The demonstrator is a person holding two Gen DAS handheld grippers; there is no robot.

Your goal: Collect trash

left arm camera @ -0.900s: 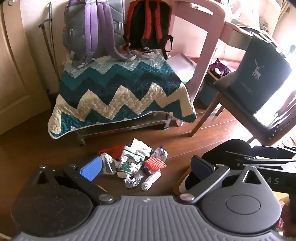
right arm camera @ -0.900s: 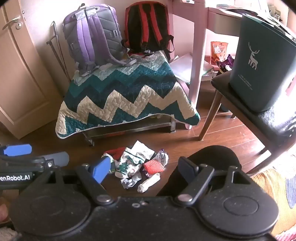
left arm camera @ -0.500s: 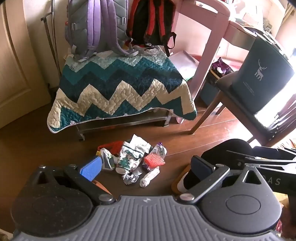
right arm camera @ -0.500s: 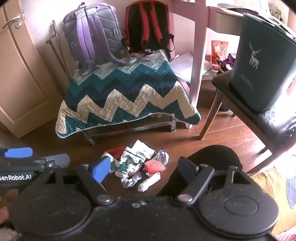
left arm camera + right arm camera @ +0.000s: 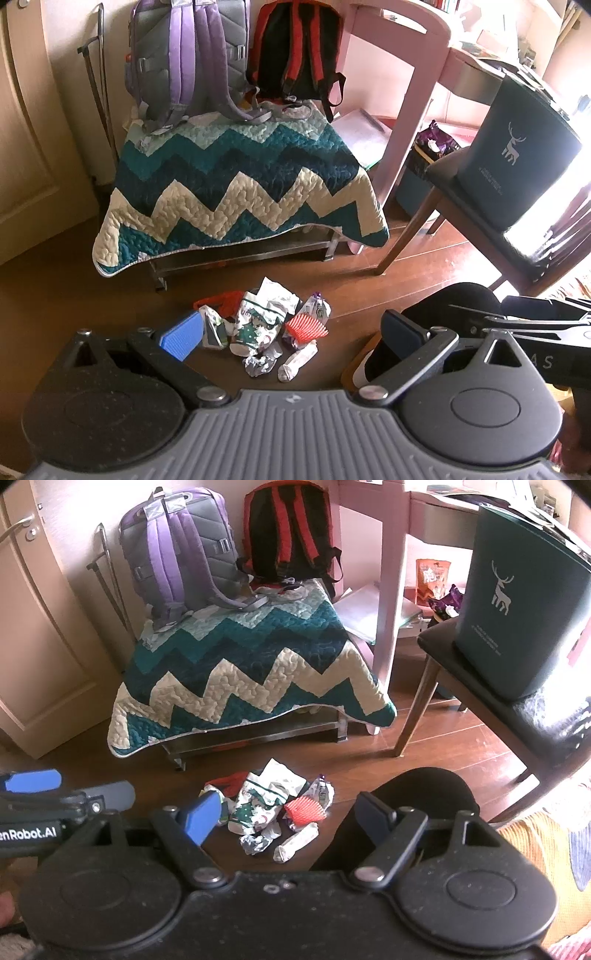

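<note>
Seen from the left gripper (image 5: 291, 334), the trash pile (image 5: 264, 328) has slid a little lower and now sits nearer the gap between its wide-spread fingers, with the quilt (image 5: 240, 192) also lower, while the right gripper's view has barely shifted.

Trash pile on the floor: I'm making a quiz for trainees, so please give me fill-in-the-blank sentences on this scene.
1. The trash pile lies on the wooden ____.
2. The dark green bin with a deer logo stands on a ____.
3. The purple backpack rests on a zigzag ____.
4. Both the left gripper and the right gripper are ____ and hold nothing.

Missing words: floor; chair; quilt; open
</note>
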